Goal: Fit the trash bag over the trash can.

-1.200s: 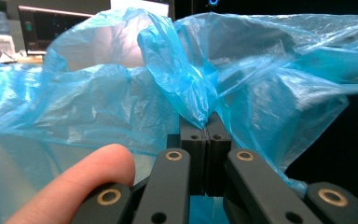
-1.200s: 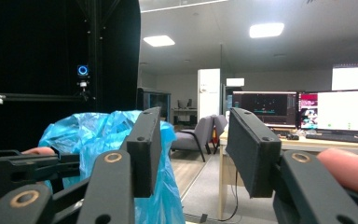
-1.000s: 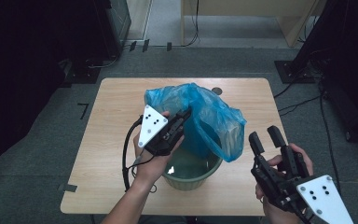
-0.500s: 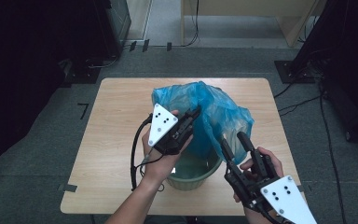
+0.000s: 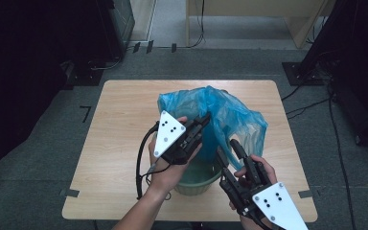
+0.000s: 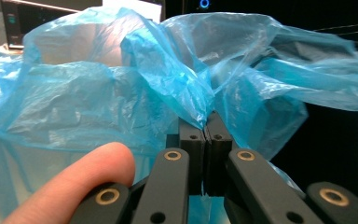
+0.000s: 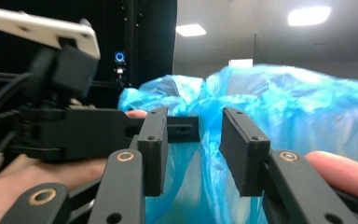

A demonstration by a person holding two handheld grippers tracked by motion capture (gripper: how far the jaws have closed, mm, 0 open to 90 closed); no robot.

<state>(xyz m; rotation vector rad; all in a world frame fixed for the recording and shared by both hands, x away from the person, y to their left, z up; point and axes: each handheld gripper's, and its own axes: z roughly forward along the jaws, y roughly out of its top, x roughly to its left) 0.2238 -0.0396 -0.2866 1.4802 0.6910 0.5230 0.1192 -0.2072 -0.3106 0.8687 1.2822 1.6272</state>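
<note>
A crumpled blue plastic bag (image 5: 230, 120) billows over a green bin (image 5: 196, 176) on the wooden table (image 5: 124, 120). My left gripper (image 5: 205, 120) is over the bin's near left rim, shut on a pinch of the bag's edge. The left gripper view has that film (image 6: 121, 93) rising straight from the closed pads (image 6: 206, 128). My right gripper (image 5: 226, 147) is at the bin's near right side and points at the bag's lower edge. Its jaws have just been closing. They still stand apart (image 7: 194, 114), with blue film (image 7: 307, 107) showing in the gap, untouched by the pads.
The bin stands close to the table's near edge. Dark cabinets (image 5: 33, 72) stand along the left. Cables (image 5: 311, 103) lie on the grey floor at the right. A wooden piece of furniture (image 5: 249, 19) stands behind the table.
My right gripper has moved left and forward from the table's near right corner up to the bag. Its jaws have narrowed. The left gripper has barely shifted and still holds the bag.
</note>
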